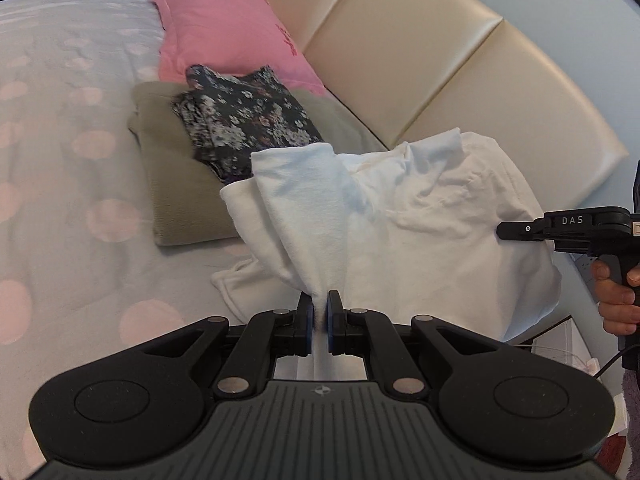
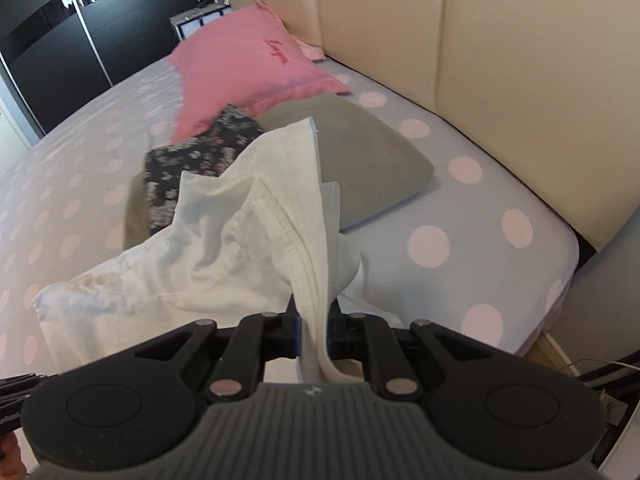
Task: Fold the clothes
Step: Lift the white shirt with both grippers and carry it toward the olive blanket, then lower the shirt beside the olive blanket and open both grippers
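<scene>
Left wrist view: we see polka-dot bed (image 1: 60, 160), then white garment (image 1: 400, 216) bunched and creased at frame centre, folded floral garment (image 1: 244, 120) upper left. Left gripper (image 1: 319, 312) pinches its bottom fold; right gripper (image 2: 314, 320) clamps a seamed edge.

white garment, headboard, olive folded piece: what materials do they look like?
White garment: soft matte knit, likely cotton jersey; it drapes limply and shows a stitched hem band.
Headboard: cream padded panels with a slight sheen, probably faux leather or vinyl; real leather can't be ruled out.
Olive folded piece: matte, thicker fabric, fine ribbed texture in the left wrist view; fibre unclear.
</scene>
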A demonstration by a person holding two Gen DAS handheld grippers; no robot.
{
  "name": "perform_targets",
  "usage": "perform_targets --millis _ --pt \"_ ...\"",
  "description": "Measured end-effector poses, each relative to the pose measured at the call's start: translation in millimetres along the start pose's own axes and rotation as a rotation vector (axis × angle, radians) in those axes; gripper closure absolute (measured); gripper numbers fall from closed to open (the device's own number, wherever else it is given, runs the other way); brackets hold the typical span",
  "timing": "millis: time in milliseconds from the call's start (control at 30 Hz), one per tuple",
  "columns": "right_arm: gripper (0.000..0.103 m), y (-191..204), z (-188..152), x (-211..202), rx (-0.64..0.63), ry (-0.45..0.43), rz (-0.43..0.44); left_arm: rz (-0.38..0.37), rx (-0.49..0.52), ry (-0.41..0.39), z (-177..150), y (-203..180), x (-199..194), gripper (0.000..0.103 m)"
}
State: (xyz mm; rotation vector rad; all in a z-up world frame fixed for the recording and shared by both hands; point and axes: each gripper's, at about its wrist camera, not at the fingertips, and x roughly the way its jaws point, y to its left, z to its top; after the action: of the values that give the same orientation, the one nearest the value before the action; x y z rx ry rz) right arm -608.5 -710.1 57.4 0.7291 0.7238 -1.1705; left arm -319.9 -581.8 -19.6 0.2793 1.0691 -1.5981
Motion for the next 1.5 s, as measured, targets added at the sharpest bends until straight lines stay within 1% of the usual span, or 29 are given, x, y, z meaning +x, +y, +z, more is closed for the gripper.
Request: perform_targets --millis 167,300,367,600,767,867,900,933,1000,1100,1167,1200,1267,1400,1467,1500 --pt "0.091 -21.1 13.6 46.0 0.019 0.040 0.006 0.007 -0.026 0.052 1.8 7.5 31.7 0.099" --pt "0.091 -21.4 29.4 83.1 -0.001 0.071 0.006 0.022 -0.070 0.100 0.1 21.9 63.6 0.099" --pt "0.091 -21.1 33.8 105.2 -0.005 0.109 0.002 0.047 -0.072 0.113 0.4 29.4 76.2 0.099" --pt "0.091 -43.0 26.0 162.6 0.075 0.182 -0.019 0.104 -0.066 0.174 7.3 53.4 113.2 0.099" --pt "0.090 -58.7 20.3 203.5 0.132 0.233 -0.034 0.123 -0.044 0.211 0.3 59.6 132.2 0.098" --pt "0.081 -68.2 16.9 228.0 0.167 0.264 -0.043 0.125 -0.020 0.218 -1.4 59.5 134.9 0.097" --pt "0.073 -70.2 15.9 228.4 0.170 0.259 -0.057 0.123 -0.004 0.217 -1.0 58.1 133.0 0.096" --pt "0.070 -73.0 16.7 223.8 0.171 0.247 -0.069 0.125 0.013 0.214 -0.9 56.6 129.1 0.095" --pt "0.070 -78.5 18.6 214.1 0.173 0.223 -0.094 0.143 0.045 0.204 0.4 54.8 120.2 0.090" --pt "0.070 -86.0 20.6 193.9 0.165 0.178 -0.154 0.182 0.047 0.191 3.6 57.2 107.0 0.089" --pt "0.073 -89.4 16.8 175.5 0.143 0.145 -0.195 0.194 0.052 0.177 4.0 54.7 95.0 0.089" --pt "0.077 -91.0 14.9 166.3 0.132 0.128 -0.216 0.198 0.060 0.169 3.8 52.9 89.3 0.089" --pt "0.078 -93.9 7.0 145.4 0.132 0.095 -0.196 0.195 0.077 0.156 3.1 46.4 79.5 0.089" --pt "0.078 -90.1 -19.9 110.4 0.101 0.061 -0.095 0.115 0.105 0.141 -5.2 22.8 68.5 0.089" --pt "0.078 -84.8 -32.6 108.0 0.094 0.073 -0.082 0.089 0.149 0.143 -15.8 4.7 69.7 0.089" --pt "0.078 -83.8 -40.2 108.7 0.095 0.079 -0.079 0.089 0.178 0.144 -21.9 -4.1 71.1 0.089"
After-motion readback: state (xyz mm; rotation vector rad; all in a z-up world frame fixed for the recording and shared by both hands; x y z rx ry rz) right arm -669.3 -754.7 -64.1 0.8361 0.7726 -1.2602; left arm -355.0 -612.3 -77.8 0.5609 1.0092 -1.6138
